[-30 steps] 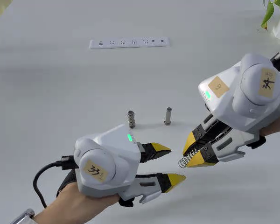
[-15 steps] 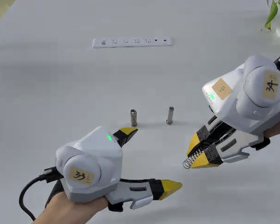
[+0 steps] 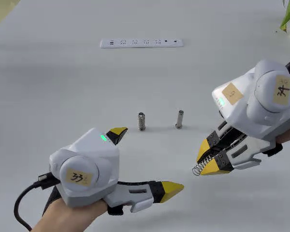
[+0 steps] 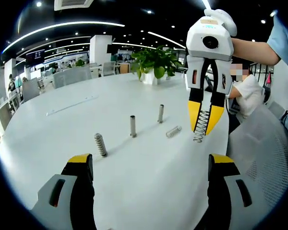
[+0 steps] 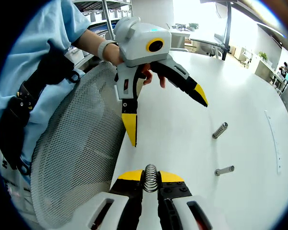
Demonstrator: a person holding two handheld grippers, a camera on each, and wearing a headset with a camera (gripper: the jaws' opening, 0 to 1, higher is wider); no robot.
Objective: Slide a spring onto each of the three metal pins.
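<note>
Left gripper [image 3: 146,160]: jaws spread wide now, far wider than a second ago.
Right gripper [image 3: 203,160]: still pinching a spring [image 3: 199,167] above the table [image 3: 63,87].
Pins: sprung pin [image 3: 141,121] stands beside the bare pin [image 3: 180,119]; loose spring [image 4: 173,131] seemingly lies flat.

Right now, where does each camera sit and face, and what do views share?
Head view: on the headset, looking down at the table, left gripper, right gripper, a hand.
Left gripper view: on the left gripper, looking across the table at the right gripper; own jaws open.
Right gripper view: on the right gripper, looking back at the left gripper and the person's shirt; own jaws shut on a spring.
Shared: all three show the sprung pin.
</note>
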